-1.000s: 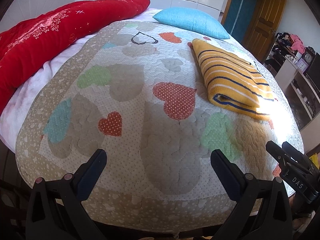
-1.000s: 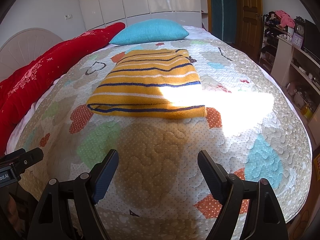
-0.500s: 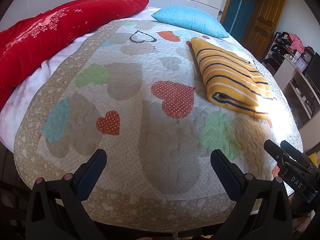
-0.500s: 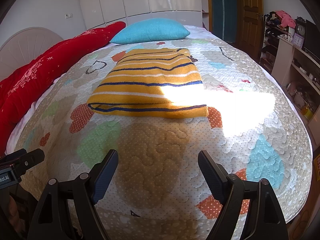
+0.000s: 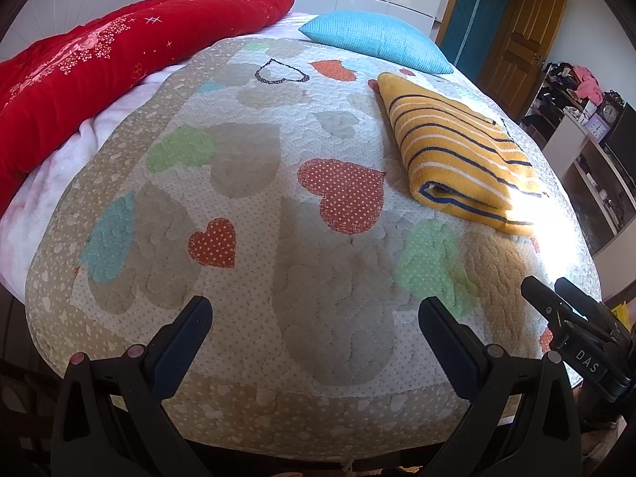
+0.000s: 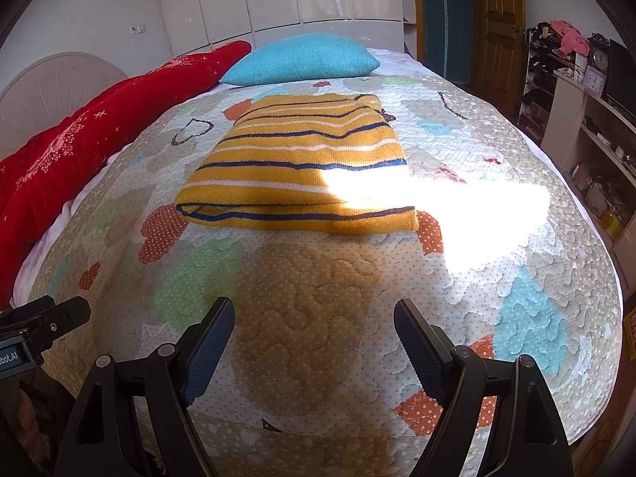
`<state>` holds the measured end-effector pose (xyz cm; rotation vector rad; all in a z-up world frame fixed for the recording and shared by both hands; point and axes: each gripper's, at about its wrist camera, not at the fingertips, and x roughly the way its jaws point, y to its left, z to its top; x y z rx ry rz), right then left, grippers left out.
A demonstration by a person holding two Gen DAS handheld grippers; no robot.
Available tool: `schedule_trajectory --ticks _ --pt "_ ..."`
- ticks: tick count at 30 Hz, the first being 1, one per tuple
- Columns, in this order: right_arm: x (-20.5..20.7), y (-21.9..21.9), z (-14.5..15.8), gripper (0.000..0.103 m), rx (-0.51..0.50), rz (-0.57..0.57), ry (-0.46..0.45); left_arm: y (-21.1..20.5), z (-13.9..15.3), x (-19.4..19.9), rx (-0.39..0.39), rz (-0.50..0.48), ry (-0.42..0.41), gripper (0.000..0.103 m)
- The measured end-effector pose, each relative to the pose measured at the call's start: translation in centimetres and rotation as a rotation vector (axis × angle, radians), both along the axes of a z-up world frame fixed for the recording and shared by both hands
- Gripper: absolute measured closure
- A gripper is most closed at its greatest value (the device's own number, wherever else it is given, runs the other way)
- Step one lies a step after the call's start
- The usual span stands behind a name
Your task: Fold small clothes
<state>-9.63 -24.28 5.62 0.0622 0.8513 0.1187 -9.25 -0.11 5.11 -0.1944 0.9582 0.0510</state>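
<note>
Yellow knit garment with navy and white stripes (image 6: 296, 167) already folded, lying mid-quilt on bed. Our left gripper (image 5: 314, 320) and right gripper (image 6: 314, 322) near bed's foot edge, well short of garment, fingers wide apart, empty. We reckon fold done; next, only a tidy or new piece.

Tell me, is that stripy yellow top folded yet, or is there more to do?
It looks done: the yellow striped top lies in a neat layered rectangle on the heart-patterned quilt, near the blue pillow. Nothing is in hand; the left tool and right tool both hang open and empty above the quilt, short of the top. No other unfolded clothes show on the bed.
</note>
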Motion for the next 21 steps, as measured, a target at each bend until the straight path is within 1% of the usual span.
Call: schedule_trajectory --ticks 21 --pt "0.23 -0.32 -0.46 0.016 0.02 -0.01 0.023 0.11 -0.88 -0.1 -0.011 -0.003 0.022 0.0"
